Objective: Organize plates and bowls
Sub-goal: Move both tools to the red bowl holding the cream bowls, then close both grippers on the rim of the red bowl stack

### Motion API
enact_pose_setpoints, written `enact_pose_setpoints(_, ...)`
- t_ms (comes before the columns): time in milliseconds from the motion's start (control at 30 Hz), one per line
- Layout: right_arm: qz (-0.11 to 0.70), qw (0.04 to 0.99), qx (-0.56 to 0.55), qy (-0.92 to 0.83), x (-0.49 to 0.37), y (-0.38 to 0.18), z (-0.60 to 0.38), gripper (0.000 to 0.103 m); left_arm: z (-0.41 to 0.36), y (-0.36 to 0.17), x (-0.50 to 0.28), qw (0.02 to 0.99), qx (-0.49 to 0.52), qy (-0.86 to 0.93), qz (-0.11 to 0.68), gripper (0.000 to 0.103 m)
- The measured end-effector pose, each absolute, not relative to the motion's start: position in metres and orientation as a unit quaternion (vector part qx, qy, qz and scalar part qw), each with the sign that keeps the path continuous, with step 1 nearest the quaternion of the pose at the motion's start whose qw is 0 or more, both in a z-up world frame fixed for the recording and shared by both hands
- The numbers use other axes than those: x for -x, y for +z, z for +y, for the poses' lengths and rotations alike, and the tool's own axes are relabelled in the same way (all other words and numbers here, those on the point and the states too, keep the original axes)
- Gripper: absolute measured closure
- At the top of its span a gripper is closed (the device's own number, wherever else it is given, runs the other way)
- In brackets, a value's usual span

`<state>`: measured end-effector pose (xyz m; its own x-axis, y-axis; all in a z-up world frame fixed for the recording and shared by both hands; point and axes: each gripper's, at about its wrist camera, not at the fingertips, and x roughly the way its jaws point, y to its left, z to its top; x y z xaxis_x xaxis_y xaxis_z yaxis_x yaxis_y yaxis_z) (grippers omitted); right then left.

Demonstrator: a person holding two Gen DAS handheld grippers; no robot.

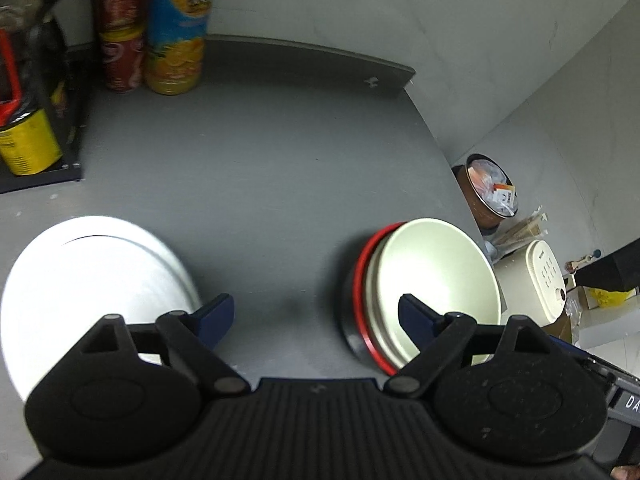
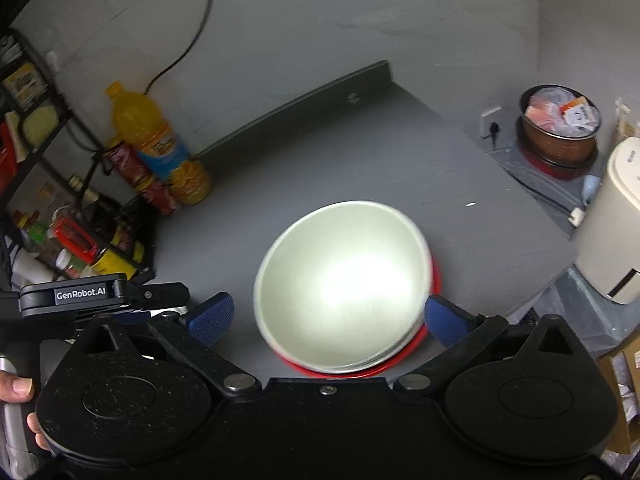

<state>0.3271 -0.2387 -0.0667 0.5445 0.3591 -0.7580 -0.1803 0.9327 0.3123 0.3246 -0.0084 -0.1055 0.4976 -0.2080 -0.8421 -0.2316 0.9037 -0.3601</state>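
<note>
Left wrist view shows my left gripper (image 1: 316, 312) spread wide above the grey table (image 1: 256, 160), holding nothing; a white plate (image 1: 92, 300) lies under its left finger, and the stack of bowls (image 1: 424, 292) sits to the right near the table edge. My right gripper (image 2: 328, 316) is also wide open, its blue fingers either side of the cream bowl (image 2: 344, 284) nested in a red-rimmed one (image 2: 416, 344), not touching it
</note>
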Motion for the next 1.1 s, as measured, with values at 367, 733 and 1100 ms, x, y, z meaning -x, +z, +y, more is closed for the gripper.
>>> enact_pose_setpoints(367, 0.480, 0.860, -0.119, 0.127, -0.362, -0.096, -0.280, 0.001, -0.040, -0.131, -0.361, 0.821, 0.229, -0.001, 0.523, 0.015)
enact_pose_setpoints(733, 0.531, 0.821, -0.153, 0.141, -0.392, -0.140, -0.294, 0.018, -0.049, -0.167, -0.381, 0.793, 0.248, 0.010, 0.557, 0.024)
enact_pose_setpoints(1100, 0.560, 0.798, -0.165, 0.147, -0.412, -0.167, -0.294, 0.032, -0.049, -0.193, -0.392, 0.770, 0.272, 0.029, 0.577, 0.048)
